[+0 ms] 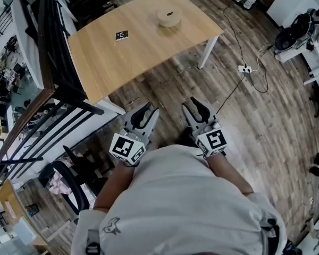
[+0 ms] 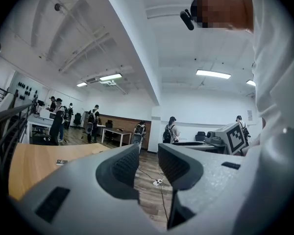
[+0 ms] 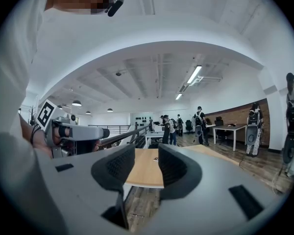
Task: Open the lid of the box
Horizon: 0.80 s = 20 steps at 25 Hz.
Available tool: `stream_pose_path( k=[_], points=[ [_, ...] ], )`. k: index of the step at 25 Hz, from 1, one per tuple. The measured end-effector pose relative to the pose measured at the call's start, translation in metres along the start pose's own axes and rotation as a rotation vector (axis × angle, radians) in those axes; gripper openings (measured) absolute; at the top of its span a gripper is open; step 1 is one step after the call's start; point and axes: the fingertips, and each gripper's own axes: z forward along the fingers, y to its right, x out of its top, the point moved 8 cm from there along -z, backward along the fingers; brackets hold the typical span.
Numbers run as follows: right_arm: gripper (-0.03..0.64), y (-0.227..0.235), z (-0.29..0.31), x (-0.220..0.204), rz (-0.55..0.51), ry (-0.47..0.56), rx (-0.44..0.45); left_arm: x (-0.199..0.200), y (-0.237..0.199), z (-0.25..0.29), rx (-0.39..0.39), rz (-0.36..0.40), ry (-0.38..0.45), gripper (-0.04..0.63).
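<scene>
A round beige box [image 1: 169,17] with its lid on sits on the far part of a wooden table [image 1: 106,57]. Both grippers hang close to my body over the wood floor, well short of the table. My left gripper [image 1: 149,112] has its jaws a little apart with nothing between them; in the left gripper view the left gripper [image 2: 148,164] shows only floor in the gap. My right gripper [image 1: 195,107] is open wider and empty; the right gripper [image 3: 147,163] points at the table [image 3: 144,169]. The box is not visible in either gripper view.
A small black marker card [image 1: 122,35] lies on the table. A black stair railing [image 1: 45,68] runs along the left, with an office chair [image 1: 74,187] below it. A power strip [image 1: 244,68] and its cable lie on the floor to the right. Several people stand far off.
</scene>
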Motion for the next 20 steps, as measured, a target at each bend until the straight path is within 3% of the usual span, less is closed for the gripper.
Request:
stream_pose_path(
  k=[4, 7, 16, 20],
  points=[
    [0.183, 0.027, 0.003, -0.002, 0.006, -0.003, -0.012, -0.008, 0.004, 0.033, -0.048, -0.027, -0.037, 0.239],
    [0.189, 0.052, 0.005, -0.004, 0.011, -0.004, -0.008, -0.011, 0.005, 0.061, -0.054, -0.022, -0.048, 0.277],
    [0.193, 0.15, 0.003, 0.004, 0.018, 0.01, -0.031, -0.005, 0.017, 0.149, -0.075, -0.014, -0.059, 0.291],
    [0.193, 0.182, -0.002, 0.004, 0.019, 0.027, -0.026, -0.004, 0.021, 0.178, -0.083, 0.023, -0.076, 0.291]
  ],
)
